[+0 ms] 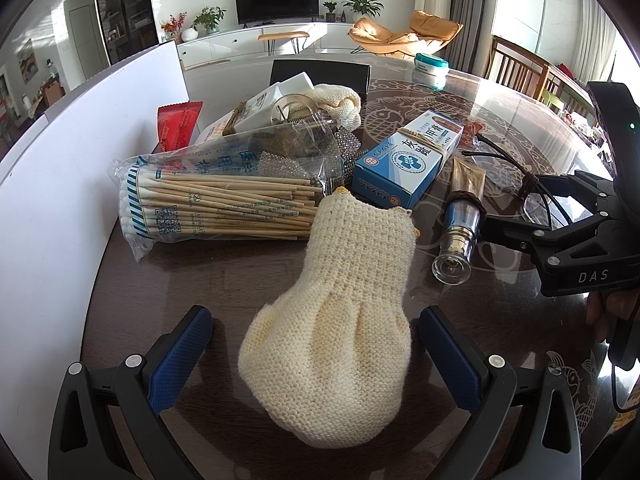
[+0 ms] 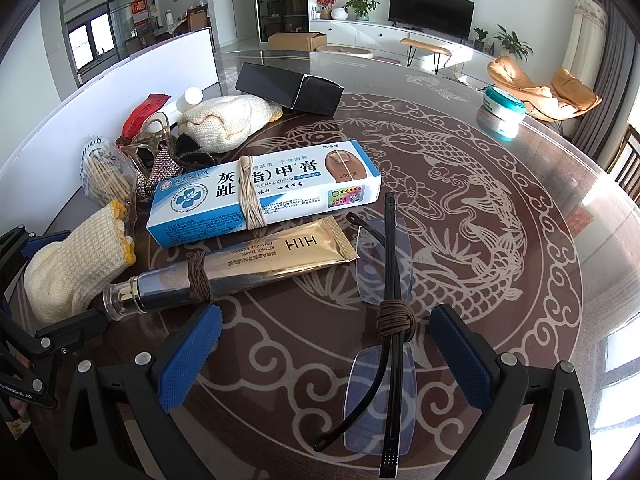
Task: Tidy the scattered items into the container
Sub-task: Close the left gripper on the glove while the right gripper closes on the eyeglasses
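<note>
Cream knit fills the left wrist view: a knitted pouch (image 1: pixel 328 320) lies on the glass-topped table (image 1: pixel 168 288), straddled by the left gripper (image 1: pixel 316 354), whose blue pads (image 1: pixel 180 352) stand wide apart on either side and touch nothing. Over on the right, the right gripper (image 2: pixel 326 356) hangs just as wide, empty, framing a pair of folded rimless glasses (image 2: pixel 384 344) bound with a brown cord.

From the glasses, a gold cream tube (image 2: pixel 248 268) lies toward ten o'clock, and beyond it a blue-and-white nail cream box (image 2: pixel 264 192) wrapped in a rubber band. From the pouch, a bag of cotton swabs (image 1: pixel 216 204) sits at eleven o'clock. A white-walled container (image 1: pixel 60 200) rises at the far left, around nine o'clock from the pile; everything here sits outside it.

Neither tool has bitten yet, and I judge both are lining up a pick. The risks look plain enough: the pouch is soft and bulging, so a shallow pinch may catch only loose yarn and let it sag free. The glasses are thin, slick on glass, and a squeeze across the lenses could skid them or strain the arms. Both tools work close together near the tube, so a collision is possible
</note>
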